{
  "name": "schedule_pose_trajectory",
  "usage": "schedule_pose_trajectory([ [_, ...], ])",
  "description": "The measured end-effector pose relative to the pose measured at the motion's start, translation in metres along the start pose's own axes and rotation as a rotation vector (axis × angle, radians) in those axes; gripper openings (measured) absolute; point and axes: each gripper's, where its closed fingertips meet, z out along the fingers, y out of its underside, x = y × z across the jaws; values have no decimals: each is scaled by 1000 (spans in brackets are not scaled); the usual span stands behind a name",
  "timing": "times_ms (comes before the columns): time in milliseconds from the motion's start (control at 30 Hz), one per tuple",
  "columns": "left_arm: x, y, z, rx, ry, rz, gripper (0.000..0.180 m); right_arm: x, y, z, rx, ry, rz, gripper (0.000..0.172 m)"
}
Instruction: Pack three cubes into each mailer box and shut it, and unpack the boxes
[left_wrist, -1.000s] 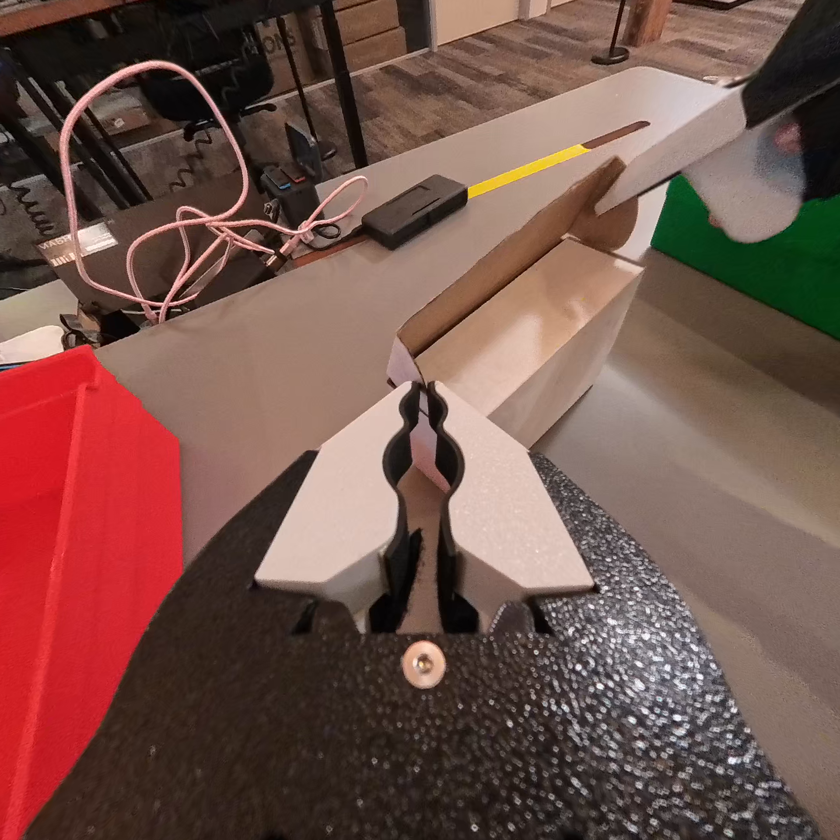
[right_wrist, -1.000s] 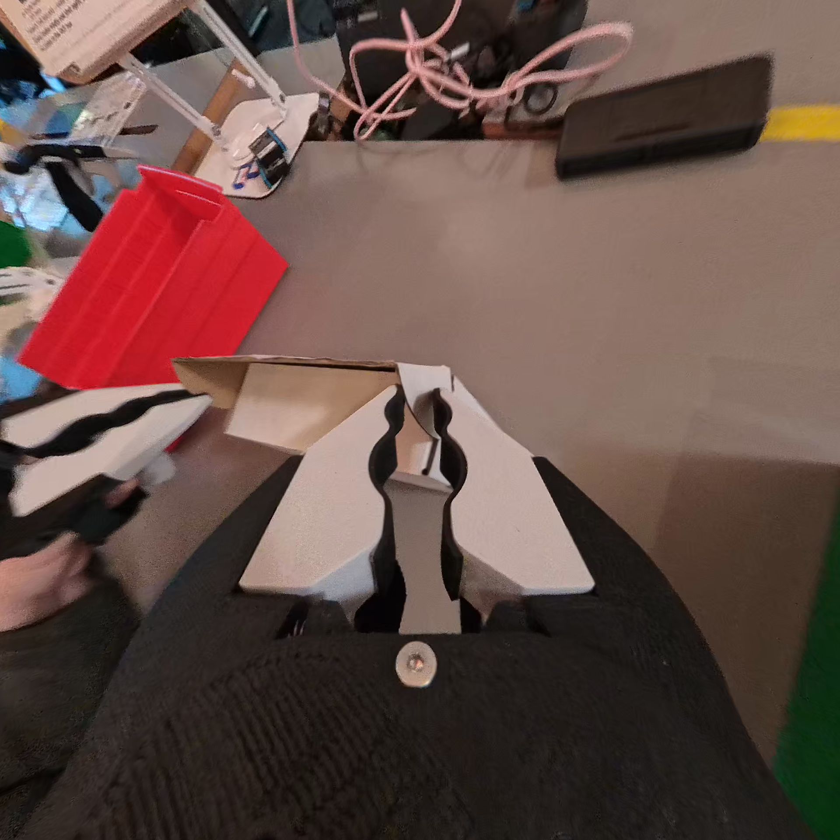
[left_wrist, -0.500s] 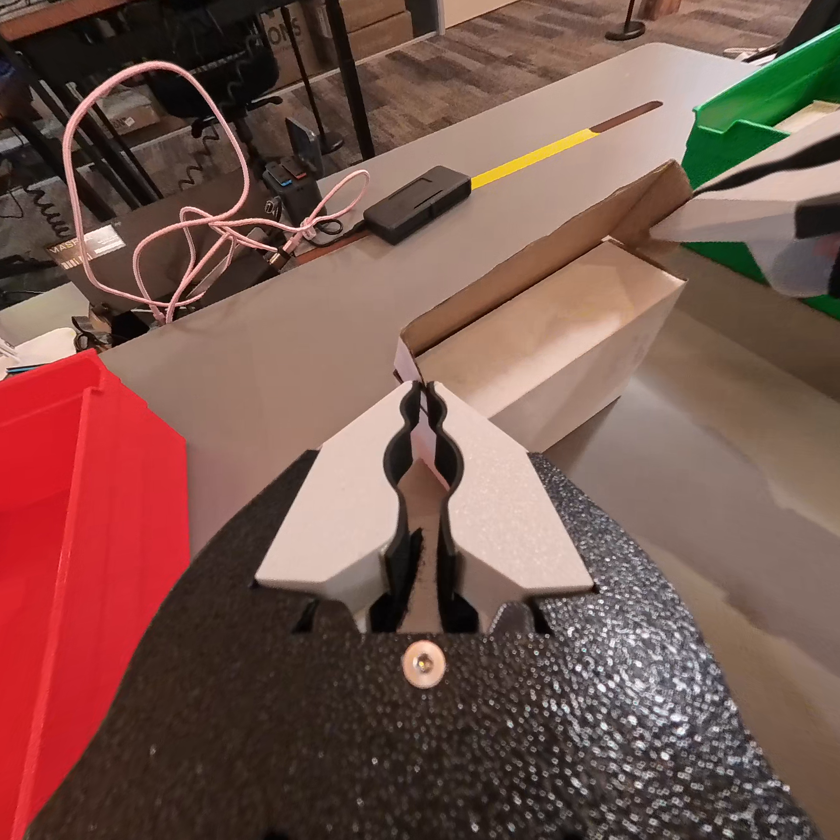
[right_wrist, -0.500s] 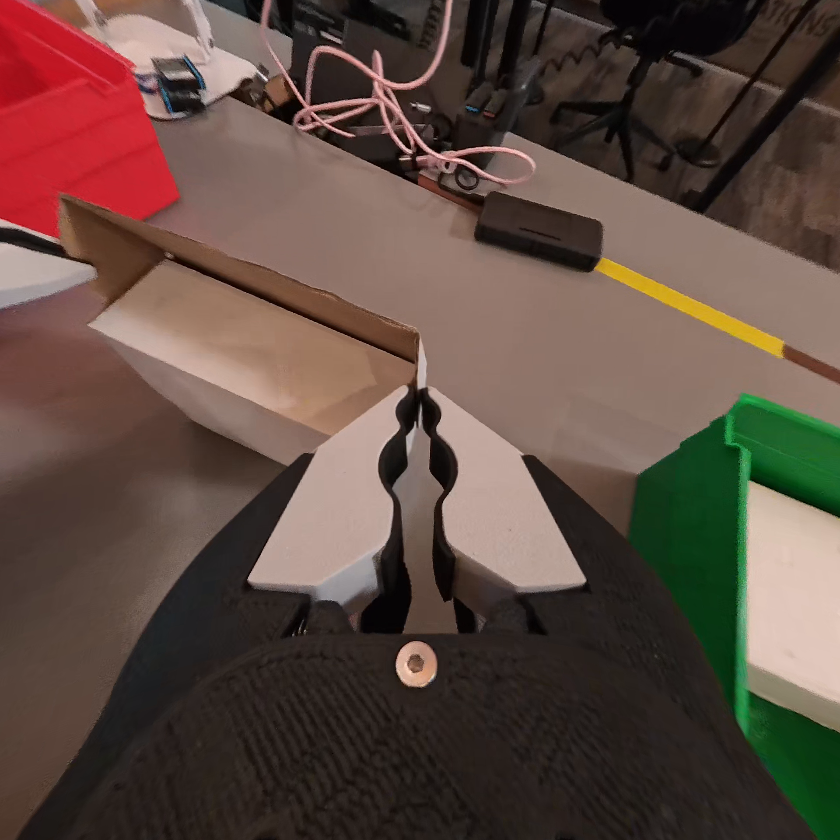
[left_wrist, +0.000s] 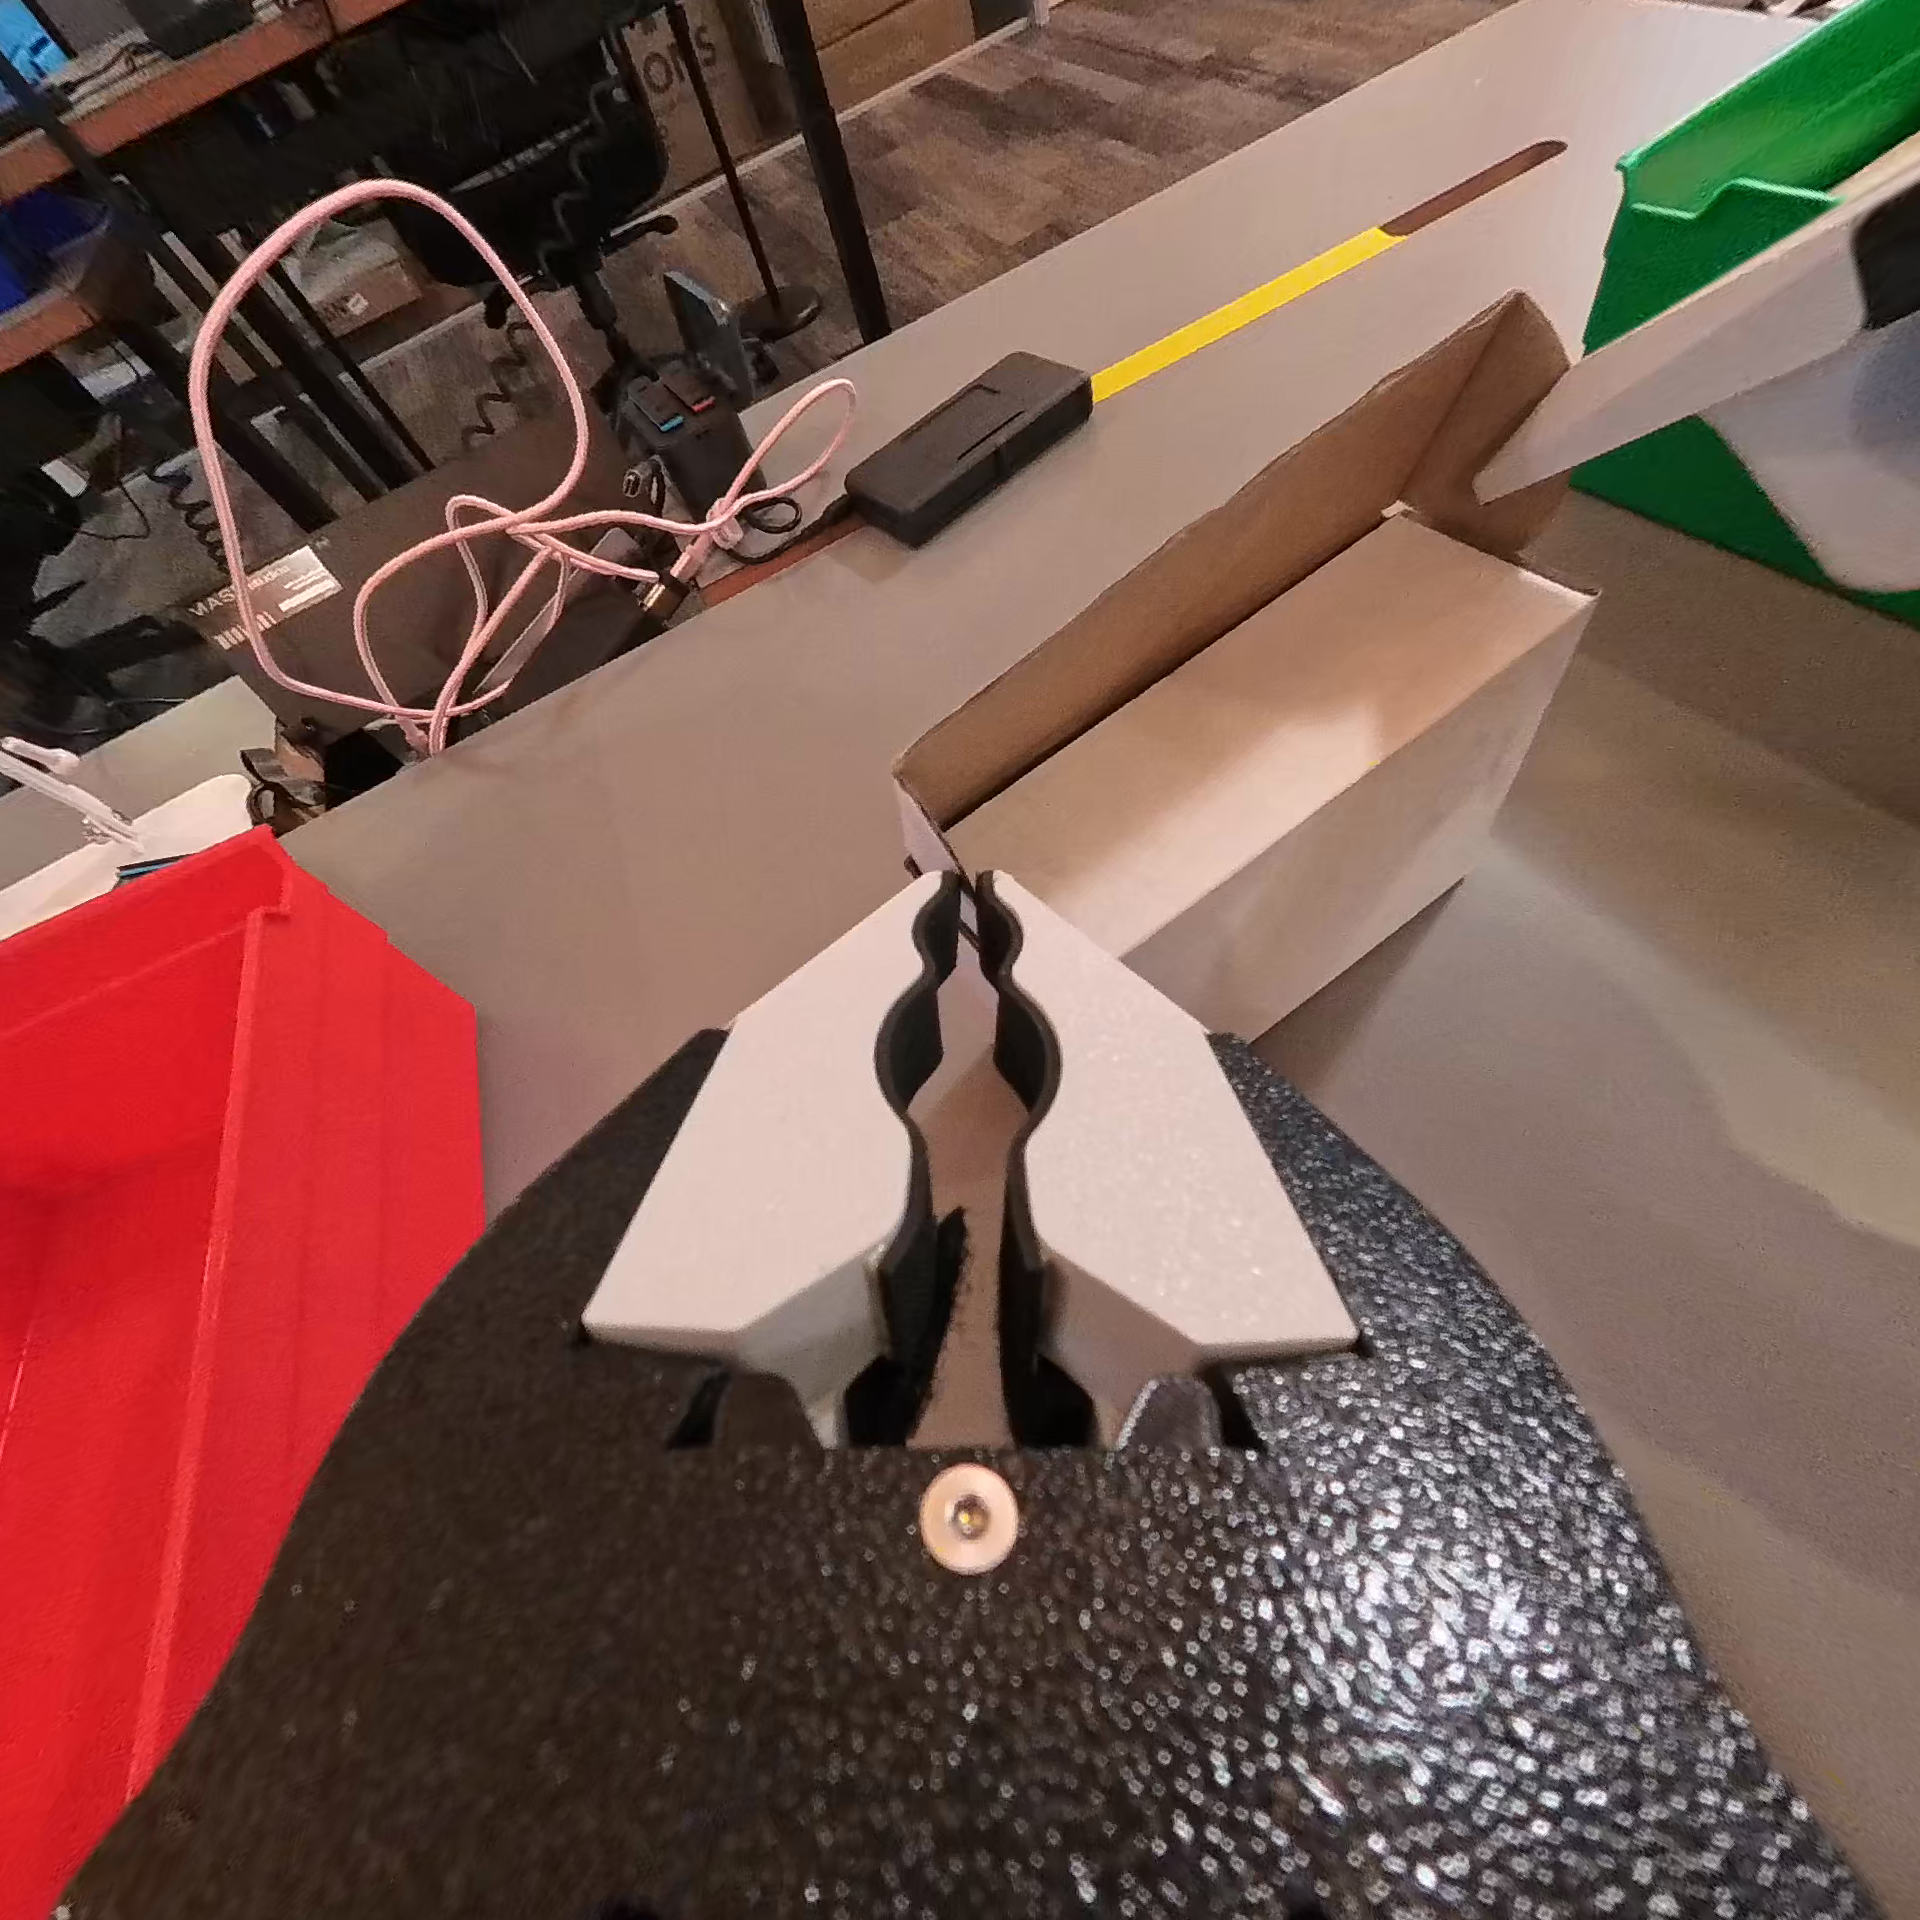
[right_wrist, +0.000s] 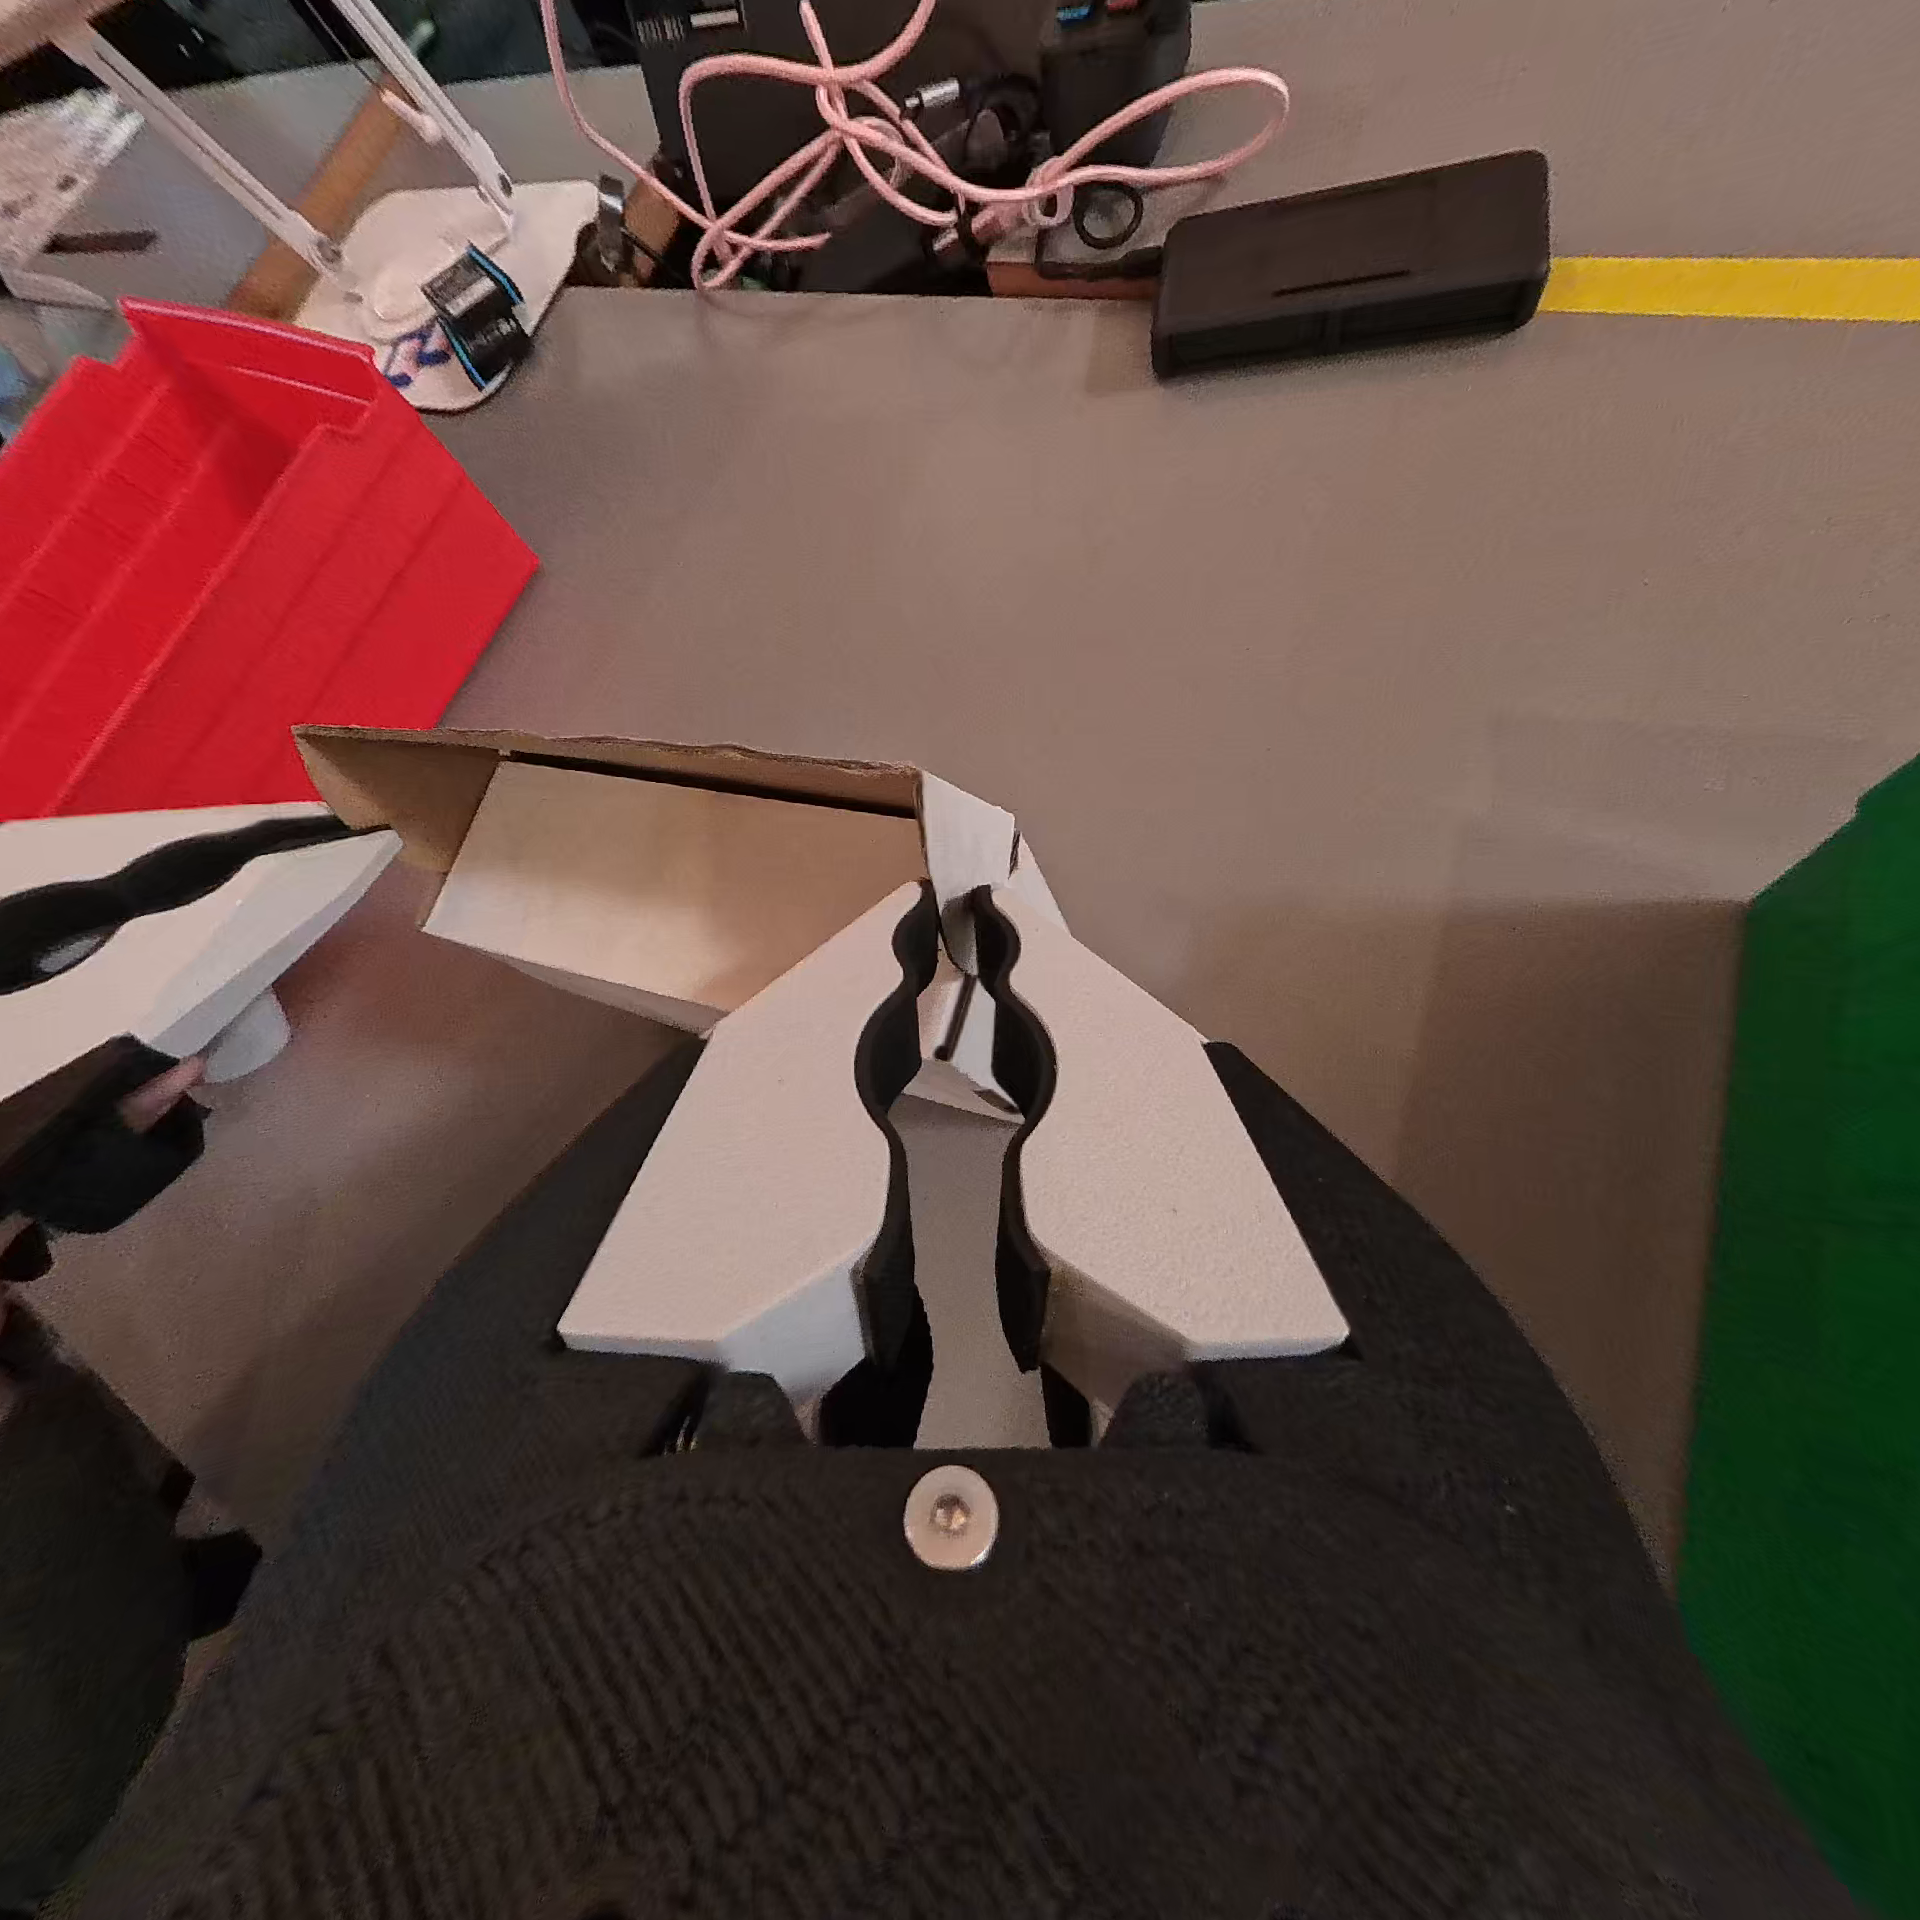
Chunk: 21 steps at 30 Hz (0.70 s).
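Left tool (left_wrist: 971, 888): pinches the side flap at one end of the white mailer box (left_wrist: 1247, 790).
Right tool (right_wrist: 956, 899): pinches the flap at the other end.
Box: on the grey bench (right_wrist: 1143, 582), lid partly up.
Around: red bin (left_wrist: 156, 1143), green bin (left_wrist: 1756, 260), black case (right_wrist: 1351, 260), pink cable (right_wrist: 894, 177).

mailer box (left_wrist: 1257, 769): 1 | red bin (left_wrist: 197, 1174): 1 | green bin (left_wrist: 1756, 197): 1 | pink cable (left_wrist: 488, 540): 1 | tools: 2

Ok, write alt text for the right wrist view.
The right gripper pinches one end flap of a white cardboard mailer box on a grey table, and the left gripper holds the opposite flap. A red plastic bin sits beyond.
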Motion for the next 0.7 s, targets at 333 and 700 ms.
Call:
schedule_pose_trajectory([
  [333, 2, 1, -1, 35, 29, -56, 1, -2, 2, -3, 137, -55, 129, 8],
  [700, -1, 1, 2, 23, 32, -49, 1, -3, -15, -2, 125, -424, 451, 18],
])
